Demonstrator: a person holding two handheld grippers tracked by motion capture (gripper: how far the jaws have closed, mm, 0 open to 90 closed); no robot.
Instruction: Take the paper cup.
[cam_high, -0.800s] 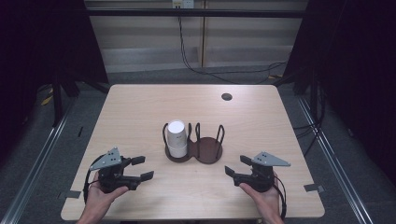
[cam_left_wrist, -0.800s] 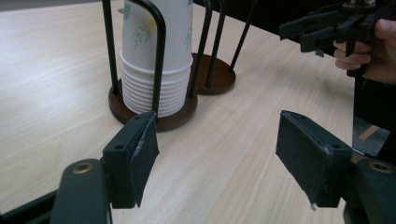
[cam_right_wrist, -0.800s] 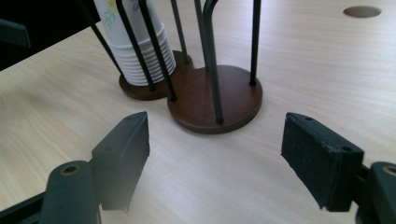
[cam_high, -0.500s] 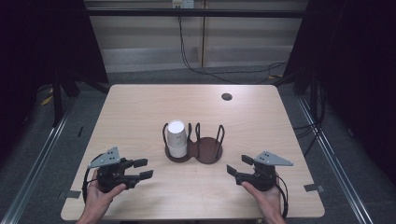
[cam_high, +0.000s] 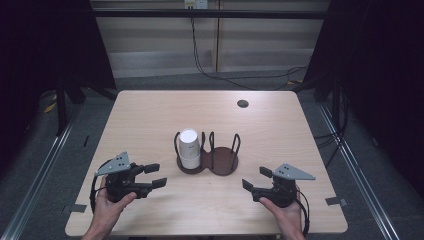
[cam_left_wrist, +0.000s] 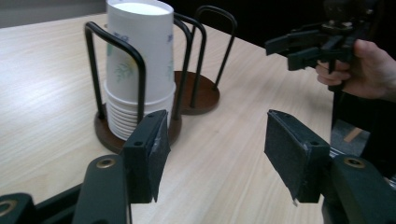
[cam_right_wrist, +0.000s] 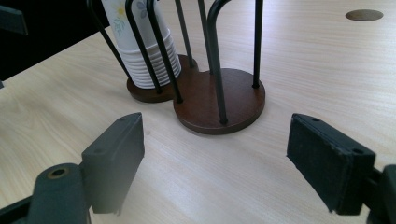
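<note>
- Left gripper (cam_left_wrist: 212, 156): two black jaws rise from bottom edge, set wide apart, nothing between them.
- Stack of white paper cups (cam_left_wrist: 139, 65), upside down, leaf print, standing in near bay of a black wire cup holder (cam_left_wrist: 196, 93) with two round brown bases.
- Far bay: bare base.
- Light wood table (cam_left_wrist: 46, 84) beneath.
- Upper right: a hand (cam_left_wrist: 362, 70) holding right gripper (cam_left_wrist: 299, 46), jaws parted.

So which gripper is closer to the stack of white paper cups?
The left gripper is closer. It sits just off the stack of white paper cups, toward the person's left. The right gripper sits past the empty side of the dark wire holder.
</note>
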